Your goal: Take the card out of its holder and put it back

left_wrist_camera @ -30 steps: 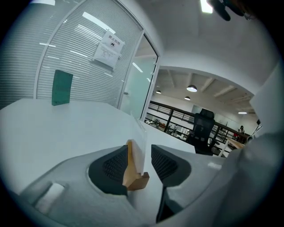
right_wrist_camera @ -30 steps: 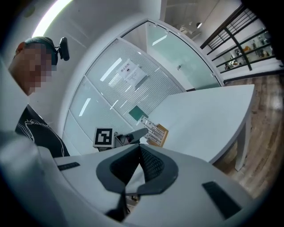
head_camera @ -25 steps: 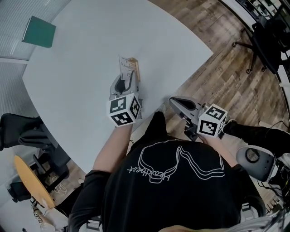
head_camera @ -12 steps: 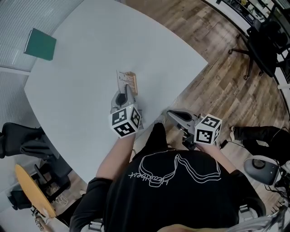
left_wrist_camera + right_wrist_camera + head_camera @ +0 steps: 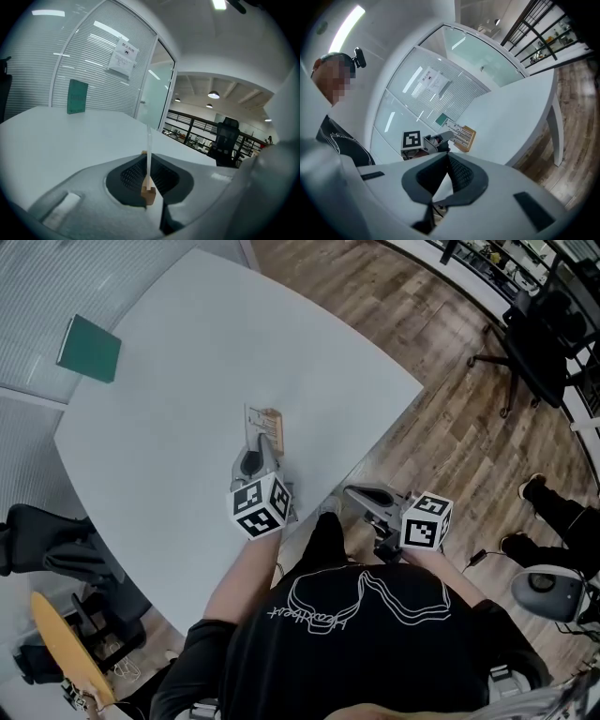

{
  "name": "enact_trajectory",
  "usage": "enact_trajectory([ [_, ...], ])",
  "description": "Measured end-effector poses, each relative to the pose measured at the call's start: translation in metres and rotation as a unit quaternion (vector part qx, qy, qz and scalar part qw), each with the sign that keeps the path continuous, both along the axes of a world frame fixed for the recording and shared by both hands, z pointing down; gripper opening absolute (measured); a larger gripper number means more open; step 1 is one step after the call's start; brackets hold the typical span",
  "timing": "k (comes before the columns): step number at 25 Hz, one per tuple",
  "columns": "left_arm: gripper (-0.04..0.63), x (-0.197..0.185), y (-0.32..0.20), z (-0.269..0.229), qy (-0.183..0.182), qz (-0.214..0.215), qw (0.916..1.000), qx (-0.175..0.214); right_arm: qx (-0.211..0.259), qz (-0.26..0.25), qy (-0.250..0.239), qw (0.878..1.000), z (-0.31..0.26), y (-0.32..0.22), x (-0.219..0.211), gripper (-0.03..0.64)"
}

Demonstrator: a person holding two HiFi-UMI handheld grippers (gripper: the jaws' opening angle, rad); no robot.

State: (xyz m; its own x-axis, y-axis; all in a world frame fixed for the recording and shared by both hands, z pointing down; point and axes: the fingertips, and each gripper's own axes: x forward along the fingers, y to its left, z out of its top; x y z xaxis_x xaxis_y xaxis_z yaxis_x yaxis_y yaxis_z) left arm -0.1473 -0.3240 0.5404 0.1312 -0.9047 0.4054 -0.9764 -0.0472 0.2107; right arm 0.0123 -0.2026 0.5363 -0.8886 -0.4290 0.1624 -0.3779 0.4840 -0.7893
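As the left gripper [image 5: 255,442], jaws just closed, pinches the card [image 5: 148,154] upright in its wooden holder [image 5: 148,193], a straight upward pull seems best, lest the holder tip. Right gripper [image 5: 354,493] hangs closed and empty, just off the table [image 5: 187,362].

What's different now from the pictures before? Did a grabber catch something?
The left gripper has just been closing its jaws and now pinches the card. The card still stands in its wooden holder on the table. The right gripper stayed off the table's edge, shut and empty.
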Motion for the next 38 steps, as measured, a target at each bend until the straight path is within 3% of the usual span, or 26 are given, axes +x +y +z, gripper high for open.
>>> enact_trajectory([
  [10, 0.025, -0.004, 0.005, -0.022, 0.0, -0.009, 0.9995, 0.029, -0.009, 0.02, -0.056, 0.998, -0.018, 0.003, 0.006, 0.009],
  [20, 0.025, -0.02, 0.017, -0.065, -0.015, -0.014, 0.9973, 0.07, 0.003, 0.029, -0.059, 0.998, -0.042, 0.021, 0.011, 0.008],
  [25, 0.025, -0.017, 0.034, -0.092, -0.019, -0.002, 0.9954, 0.094, 0.032, 0.016, -0.06, 0.998, -0.06, 0.037, 0.013, 0.008],
  [34, 0.025, 0.007, 0.101, -0.134, 0.052, 0.064, 0.9927, 0.088, 0.107, -0.004, -0.043, 0.993, -0.109, 0.067, 0.014, 0.009],
  [38, 0.025, 0.018, 0.143, -0.153, 0.064, 0.098, 0.989, 0.09, 0.144, 0.012, -0.037, 0.989, -0.136, 0.081, 0.019, 0.009],
])
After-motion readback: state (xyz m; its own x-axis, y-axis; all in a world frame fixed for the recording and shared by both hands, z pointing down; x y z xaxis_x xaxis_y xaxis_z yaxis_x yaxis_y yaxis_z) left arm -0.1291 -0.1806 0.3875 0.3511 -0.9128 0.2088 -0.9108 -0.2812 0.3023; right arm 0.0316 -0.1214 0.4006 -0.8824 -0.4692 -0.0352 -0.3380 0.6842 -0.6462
